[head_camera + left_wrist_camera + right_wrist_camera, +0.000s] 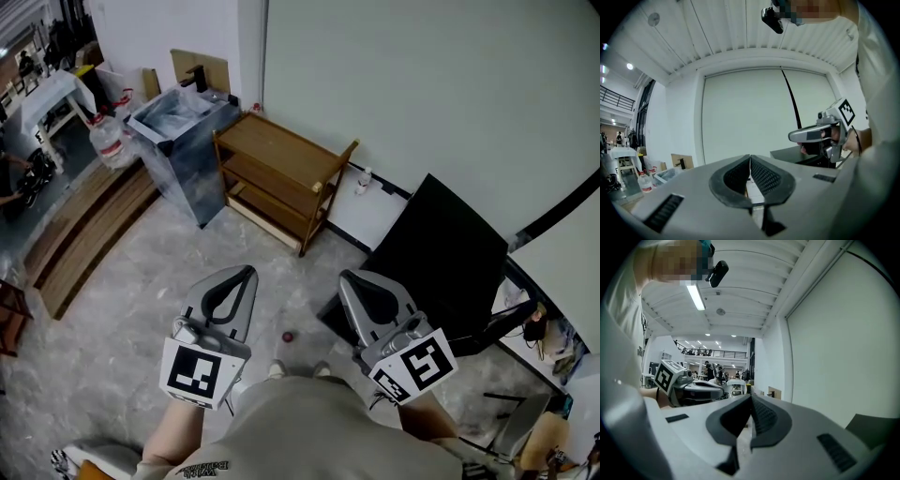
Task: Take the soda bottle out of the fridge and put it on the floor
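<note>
Closest to camera: person's pale shirt at the bottom of the head view, with both claws held out in front over the floor, roughly level.

Task progress: can't place it from these views. No fridge I can identify. Ahead are a wooden shelf, a grey cabinet to its left, water jugs further left, and a black board leaning at right. No soda bottle is in either claw, and none can be picked out for sure anywhere. A small pale bottle stands on the floor against the wall, just beside the shelf's right end; it's too small to say whether it's the soda one. A tiny red bit lies on the floor between the claws.

Judgement: either nothing has started or the bottle is already down. With empty claws and no fridge in sight, the fetch and the put-down both count as unconfirmed.

Left claw: clenched, pads meeting at the tips, nothing between them, touching nothing. Its own view shows only wall and floor past the jaws.

Right claw: clenched too, jaws together and empty, aimed at open room with the wall at right.
</note>
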Available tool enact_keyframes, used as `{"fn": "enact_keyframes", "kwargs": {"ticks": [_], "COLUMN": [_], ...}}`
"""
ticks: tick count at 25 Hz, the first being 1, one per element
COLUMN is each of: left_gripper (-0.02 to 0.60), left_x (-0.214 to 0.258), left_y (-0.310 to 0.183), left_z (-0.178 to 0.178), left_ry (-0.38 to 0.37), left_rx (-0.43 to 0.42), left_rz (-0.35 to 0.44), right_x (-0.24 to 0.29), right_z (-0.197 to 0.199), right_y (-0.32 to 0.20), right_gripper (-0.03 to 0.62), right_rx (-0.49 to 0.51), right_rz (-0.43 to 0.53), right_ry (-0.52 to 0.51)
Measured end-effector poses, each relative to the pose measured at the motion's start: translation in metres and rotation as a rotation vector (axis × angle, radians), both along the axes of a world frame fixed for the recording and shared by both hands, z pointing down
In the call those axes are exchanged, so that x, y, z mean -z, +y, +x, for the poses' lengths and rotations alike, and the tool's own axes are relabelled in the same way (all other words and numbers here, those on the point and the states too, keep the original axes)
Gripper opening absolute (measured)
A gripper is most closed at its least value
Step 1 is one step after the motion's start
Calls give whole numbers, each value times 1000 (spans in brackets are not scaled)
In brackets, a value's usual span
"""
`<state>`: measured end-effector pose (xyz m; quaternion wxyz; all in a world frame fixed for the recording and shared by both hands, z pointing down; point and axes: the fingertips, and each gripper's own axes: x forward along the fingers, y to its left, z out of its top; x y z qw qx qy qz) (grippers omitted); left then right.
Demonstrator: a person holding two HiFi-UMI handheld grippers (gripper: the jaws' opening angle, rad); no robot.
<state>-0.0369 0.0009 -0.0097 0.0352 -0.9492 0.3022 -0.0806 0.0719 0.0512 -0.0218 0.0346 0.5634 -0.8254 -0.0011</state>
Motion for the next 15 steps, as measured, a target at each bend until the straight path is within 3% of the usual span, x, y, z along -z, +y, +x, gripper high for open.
{"fn": "enact_keyframes", "kwargs": {"ticks": [10,15], "left_gripper": [6,7], "left_x": [-2,-7], "left_y": [4,1], "left_z": [-5,-9], "left_ry": [-6,-4], "left_rx": [22,40], "left_rz": [9,2], "right_x": [-12,-14], "right_z": [-2,-5], "right_y": [-1,-6], "right_gripper": [-5,-5], "right_rx": [-6,-9], "right_rz": [-6,-2], "right_ry": [39,112]}}
